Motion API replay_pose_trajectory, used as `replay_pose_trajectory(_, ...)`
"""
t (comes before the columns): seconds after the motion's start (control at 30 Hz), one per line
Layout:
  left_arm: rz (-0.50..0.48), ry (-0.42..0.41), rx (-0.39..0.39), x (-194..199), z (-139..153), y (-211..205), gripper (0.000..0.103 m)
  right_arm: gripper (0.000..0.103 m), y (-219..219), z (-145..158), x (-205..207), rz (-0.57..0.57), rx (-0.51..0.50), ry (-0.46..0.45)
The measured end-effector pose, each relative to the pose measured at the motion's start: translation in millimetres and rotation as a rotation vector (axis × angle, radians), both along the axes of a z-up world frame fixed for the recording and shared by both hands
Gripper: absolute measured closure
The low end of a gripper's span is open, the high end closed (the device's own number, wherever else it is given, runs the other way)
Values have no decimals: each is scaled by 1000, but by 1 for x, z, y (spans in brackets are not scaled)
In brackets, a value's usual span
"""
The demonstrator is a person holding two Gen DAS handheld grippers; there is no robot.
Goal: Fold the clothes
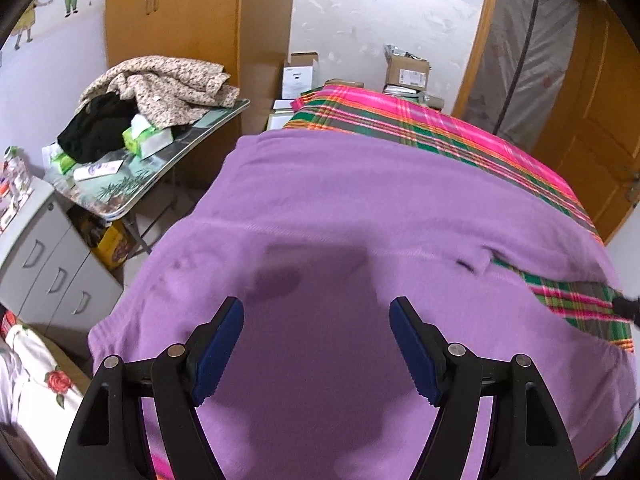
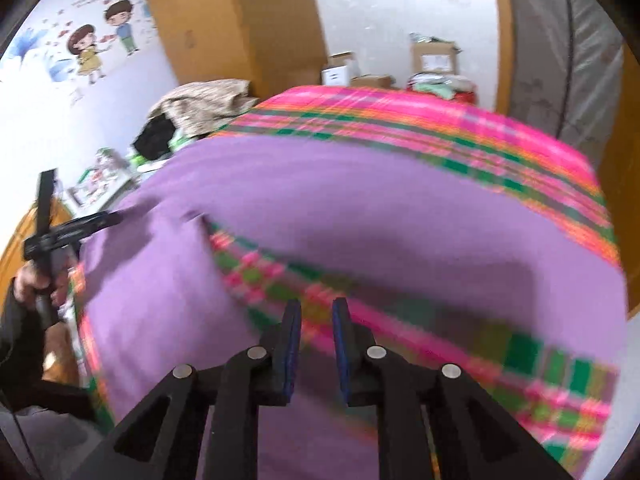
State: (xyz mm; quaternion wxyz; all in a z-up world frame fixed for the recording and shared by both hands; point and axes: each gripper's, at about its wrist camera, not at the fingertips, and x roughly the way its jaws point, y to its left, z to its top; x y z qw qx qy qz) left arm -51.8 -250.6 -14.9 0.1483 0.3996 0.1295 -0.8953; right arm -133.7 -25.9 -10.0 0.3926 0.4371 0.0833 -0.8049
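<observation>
Bright, even daylight, no glare. Left wrist view is sharp, with soft shadows on the purple garment (image 1: 360,208) toward 6 o'clock. Right wrist view is motion-smeared. Both have heavy fisheye bending and dark corners.

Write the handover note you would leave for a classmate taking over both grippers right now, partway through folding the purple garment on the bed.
Left gripper: jaws wide open, nothing in them, hovering over the purple garment.
Right gripper: jaws narrowly apart, nothing between them, over the plaid bedcover showing through a gap in the garment. Its picture is blurred.
Things: the garment lies spread over most of the bedcover; a plaid wedge shows where one part angles away from the body, probably a sleeve.
Done: garment laid out fairly flat; neither gripper holds cloth.
Left: no finished fold is visible, so the folding itself looks largely still to do.
</observation>
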Motion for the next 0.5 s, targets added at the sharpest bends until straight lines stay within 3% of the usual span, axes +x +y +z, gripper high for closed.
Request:
replay_pose_trajectory(0.17,16,-16,12,20,-11,-1,26,87,-5,-21,44,33,-33,-64)
replay_pose_trajectory(0.27,8,-23,25,28,-17,5,26,88,-2,-41,52,-3,3,-91)
replay_pose_trajectory(0.5,-116,16,33,33,-10,56,26,91,39,-38,56,-163,25,-10)
